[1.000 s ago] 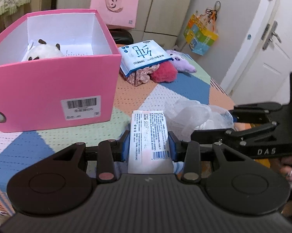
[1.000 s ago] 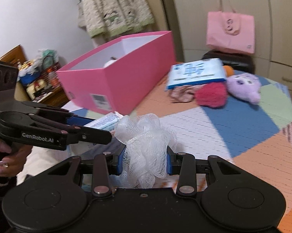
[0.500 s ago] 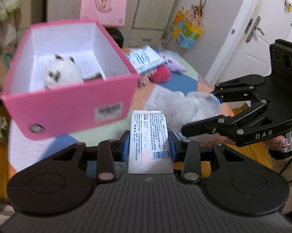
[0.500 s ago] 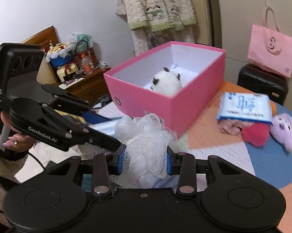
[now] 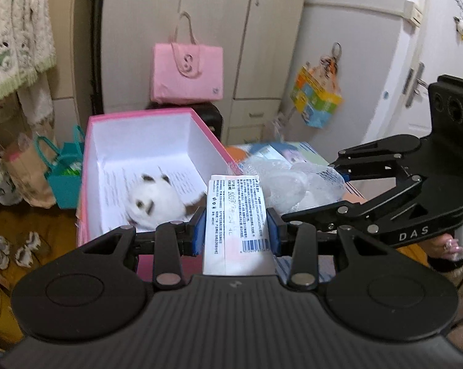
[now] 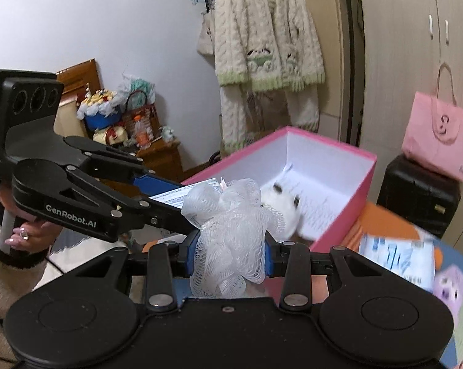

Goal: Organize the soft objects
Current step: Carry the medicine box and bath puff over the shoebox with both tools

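At lower centre the left gripper (image 5: 236,230) is pinching a white tissue pack (image 5: 235,215) beside the pink box (image 5: 145,141). The right gripper (image 6: 230,256) is squeezing a mesh bath puff (image 6: 231,230). Both probably need carrying fully over the rim, past the white plush (image 5: 153,206), before letting go.

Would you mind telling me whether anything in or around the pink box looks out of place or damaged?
Nothing stands out: the pink box sits upright and intact, holding a white plush toy.
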